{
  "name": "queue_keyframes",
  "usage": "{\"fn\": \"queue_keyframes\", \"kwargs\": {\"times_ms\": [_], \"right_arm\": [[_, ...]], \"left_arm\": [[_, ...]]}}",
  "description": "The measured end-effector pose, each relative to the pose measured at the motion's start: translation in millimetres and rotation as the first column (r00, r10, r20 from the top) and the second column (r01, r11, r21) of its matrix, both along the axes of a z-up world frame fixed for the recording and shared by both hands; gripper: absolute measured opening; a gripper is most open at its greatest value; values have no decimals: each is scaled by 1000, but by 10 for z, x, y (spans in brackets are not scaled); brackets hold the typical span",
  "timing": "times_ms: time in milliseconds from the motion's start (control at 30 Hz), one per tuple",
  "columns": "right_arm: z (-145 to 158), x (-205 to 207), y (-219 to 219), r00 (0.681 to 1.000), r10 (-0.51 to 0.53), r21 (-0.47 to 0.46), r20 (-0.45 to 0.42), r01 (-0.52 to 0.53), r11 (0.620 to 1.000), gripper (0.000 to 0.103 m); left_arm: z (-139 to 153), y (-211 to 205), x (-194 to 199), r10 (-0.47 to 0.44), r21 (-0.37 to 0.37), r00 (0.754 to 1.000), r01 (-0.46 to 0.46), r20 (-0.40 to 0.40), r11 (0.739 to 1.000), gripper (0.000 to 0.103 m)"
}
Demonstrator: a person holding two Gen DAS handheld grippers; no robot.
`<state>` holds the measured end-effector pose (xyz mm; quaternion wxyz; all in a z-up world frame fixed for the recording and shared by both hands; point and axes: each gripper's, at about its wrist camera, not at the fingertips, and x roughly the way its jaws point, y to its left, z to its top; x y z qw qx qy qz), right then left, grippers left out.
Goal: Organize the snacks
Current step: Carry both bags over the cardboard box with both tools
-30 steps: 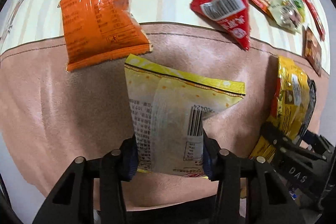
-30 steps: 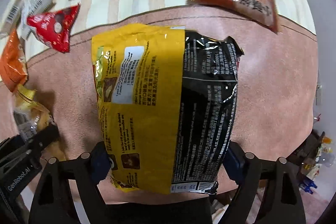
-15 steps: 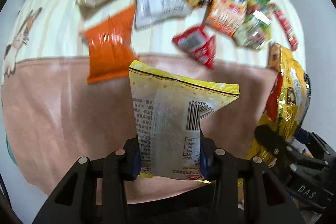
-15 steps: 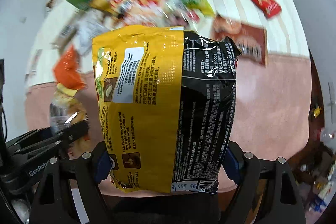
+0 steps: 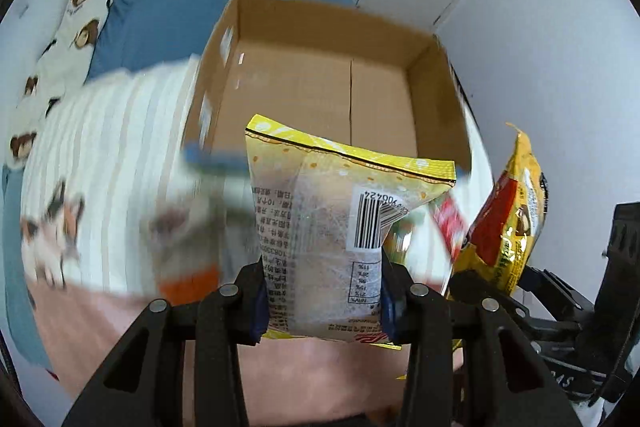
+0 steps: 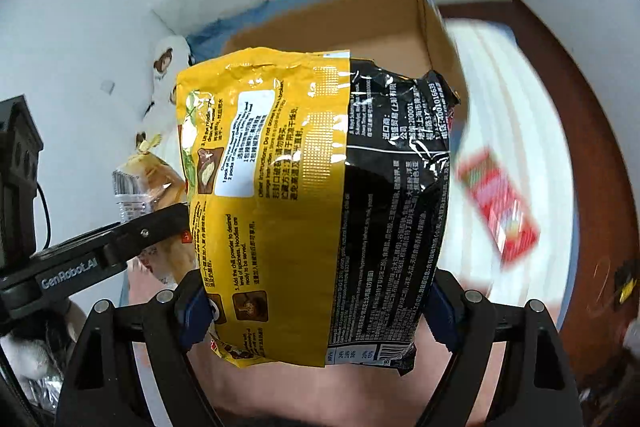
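An open box (image 5: 320, 75) stood on the bed (image 5: 112, 131), ahead of both claws. The right claw (image 6: 316, 311) clamped a noodle pack (image 6: 312, 207); the left claw (image 5: 322, 303) pinched a bun pack (image 5: 332, 235). Best practice: carry each past the rim before releasing, wide pack laid flat.

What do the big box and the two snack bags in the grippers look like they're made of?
Cardboard box: plain brown cardboard, matte, with a flap seam down its floor.
Pale yellow snack packet in the left gripper: thin plastic film, partly see-through, slightly glossy.
Yellow-and-black noodle bag in the right gripper: printed plastic or foil-lined film, shiny and crinkled with sharp highlights.
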<state>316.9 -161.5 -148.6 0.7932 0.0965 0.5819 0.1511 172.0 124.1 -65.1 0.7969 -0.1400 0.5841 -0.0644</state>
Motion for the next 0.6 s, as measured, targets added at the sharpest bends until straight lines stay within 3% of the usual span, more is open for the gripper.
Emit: {"fn": "queue_keyframes", "kwargs": {"times_ms": [100,267,433,600], "right_arm": [[161,597,33,999,12,-40,34,-10,999,88],[32,1599,120,1000,12,-93,-13,-13,996,88],[-434,2335,227,993,16,-142,-121,-33,989,88],[-903,2762,277,980,15,-192,-198,-54,980,88]], "left_arm": [[14,-6,627,7,14,1000,-7,-5,1000,39],[-462,-238,1642,5,40,995,-2,-96,999,39],[-910,-269,2281,11,39,980,-3,-197,999,39],[-1272,-298,2577,-5,81,962,29,-273,996,39]]}}
